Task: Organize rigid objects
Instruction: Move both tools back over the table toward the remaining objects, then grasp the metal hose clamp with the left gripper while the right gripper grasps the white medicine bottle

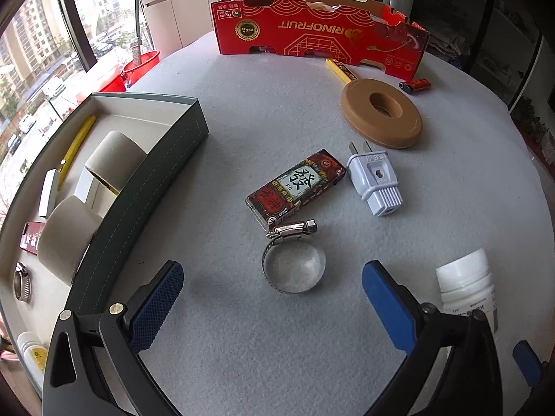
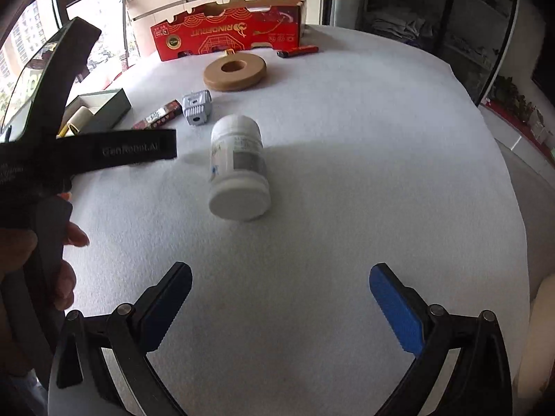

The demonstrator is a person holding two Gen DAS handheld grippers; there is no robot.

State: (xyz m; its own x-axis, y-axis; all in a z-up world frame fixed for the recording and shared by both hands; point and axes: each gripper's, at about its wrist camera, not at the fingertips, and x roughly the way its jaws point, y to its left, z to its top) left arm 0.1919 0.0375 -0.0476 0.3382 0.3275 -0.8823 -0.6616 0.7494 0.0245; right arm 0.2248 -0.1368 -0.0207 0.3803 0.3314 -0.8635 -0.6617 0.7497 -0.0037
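Note:
My left gripper [image 1: 272, 279] is open, low over the grey felt, its blue pads either side of a metal hose clamp [image 1: 293, 260]. Just beyond the clamp lie a patterned card box [image 1: 295, 187] and a white plug [image 1: 376, 182], with a tan ring [image 1: 381, 116] further back. A white pill bottle [image 2: 239, 170] lies on its side ahead of my open right gripper [image 2: 281, 286], which holds nothing. The same white pill bottle [image 1: 468, 287] shows at the right in the left wrist view. The green-walled storage box [image 1: 152, 180] at the left holds tape rolls, a yellow pen and another clamp.
A red fruit carton [image 1: 319, 31] stands at the table's far edge, with a yellow strip [image 1: 341, 69] and a lighter [image 1: 414, 86] beside it. A person's hand [image 2: 66, 249] holding the left tool fills the right wrist view's left side. The table edge [image 2: 503, 180] curves on the right.

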